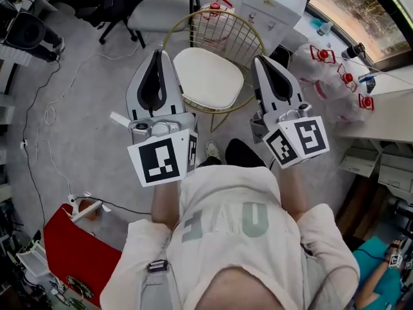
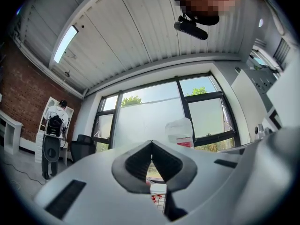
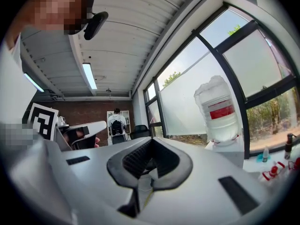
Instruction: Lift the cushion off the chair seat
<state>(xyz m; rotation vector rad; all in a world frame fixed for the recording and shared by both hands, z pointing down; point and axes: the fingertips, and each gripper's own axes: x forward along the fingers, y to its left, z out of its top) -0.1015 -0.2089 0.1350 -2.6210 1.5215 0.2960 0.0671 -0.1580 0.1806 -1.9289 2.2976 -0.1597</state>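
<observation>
A white cushion [image 1: 208,77] lies on the seat of a gold wire chair [image 1: 222,26] straight ahead on the floor. My left gripper [image 1: 159,51] is held in the air above the chair's left side, shut, with nothing between its fingers. Over the chair's right edge my right gripper [image 1: 260,59] is shut too and holds nothing. Neither touches the cushion. In the left gripper view the left gripper [image 2: 151,143] points at a window wall, its jaws meeting at the tip. The right gripper [image 3: 151,141] shows the same closed tip in the right gripper view.
A grey office chair [image 1: 161,8] stands behind the wire chair, beside a white water dispenser [image 1: 271,5]. Large water bottles with red caps [image 1: 326,66] lie at the right by a white desk [image 1: 387,118]. Cables [image 1: 51,112] run across the floor at the left, near a red box [image 1: 77,250].
</observation>
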